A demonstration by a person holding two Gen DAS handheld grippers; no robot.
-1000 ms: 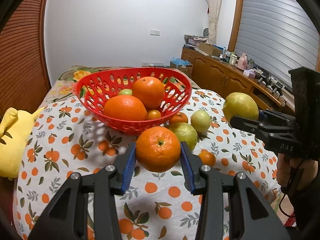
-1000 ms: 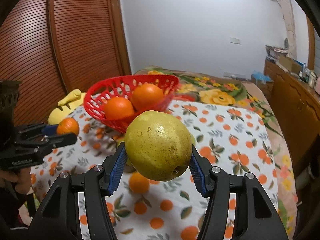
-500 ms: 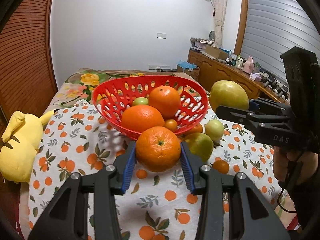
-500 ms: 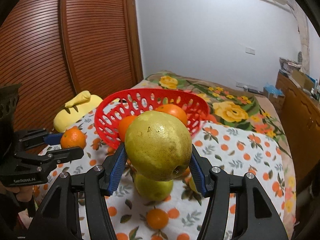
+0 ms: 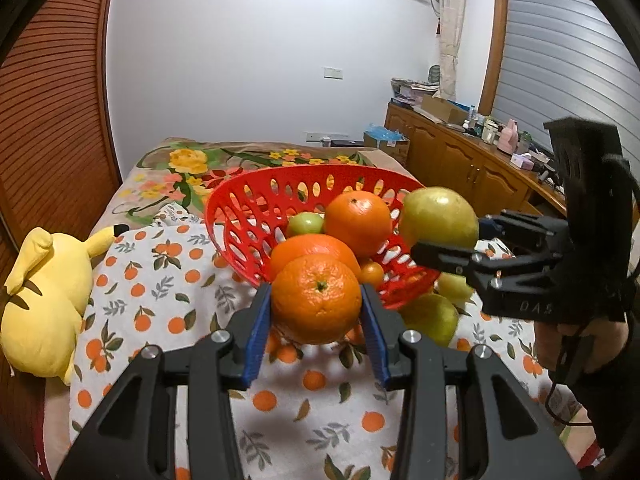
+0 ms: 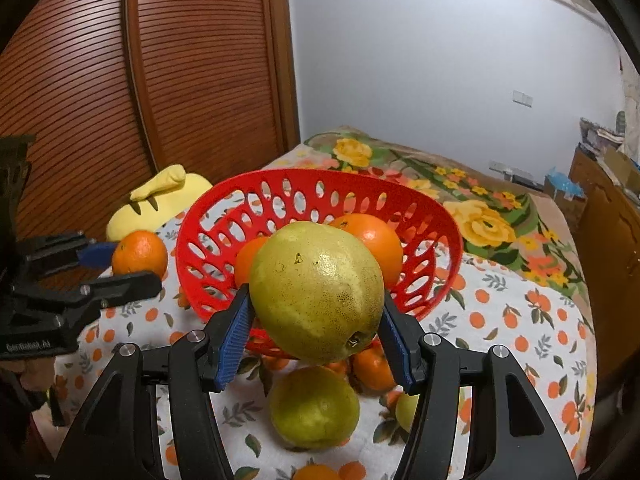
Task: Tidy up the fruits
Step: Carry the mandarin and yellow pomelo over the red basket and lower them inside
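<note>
My left gripper (image 5: 316, 336) is shut on an orange (image 5: 316, 298) and holds it above the cloth, just before the near rim of the red basket (image 5: 240, 216). My right gripper (image 6: 316, 340) is shut on a large yellow-green pomelo (image 6: 316, 290), held at the basket's (image 6: 248, 188) near rim. In the left wrist view the pomelo (image 5: 438, 216) and the right gripper (image 5: 452, 240) are at the basket's right edge. In the right wrist view the orange (image 6: 139, 254) and the left gripper (image 6: 120, 264) are left of the basket. The basket holds oranges (image 5: 358, 216) and a green fruit (image 5: 305, 223).
Loose fruit lies on the orange-print cloth (image 5: 160, 280) beside the basket: a yellow-green pomelo (image 6: 314, 406), small oranges (image 6: 372, 364) and pale green fruit (image 5: 430, 318). A yellow plush toy (image 5: 44, 300) lies at the left. A wooden cabinet (image 5: 460, 164) stands at the right.
Both grippers have moved closer to the basket with their fruit. The pomelo has come up to the basket's rim and the orange is closer to its near side.
</note>
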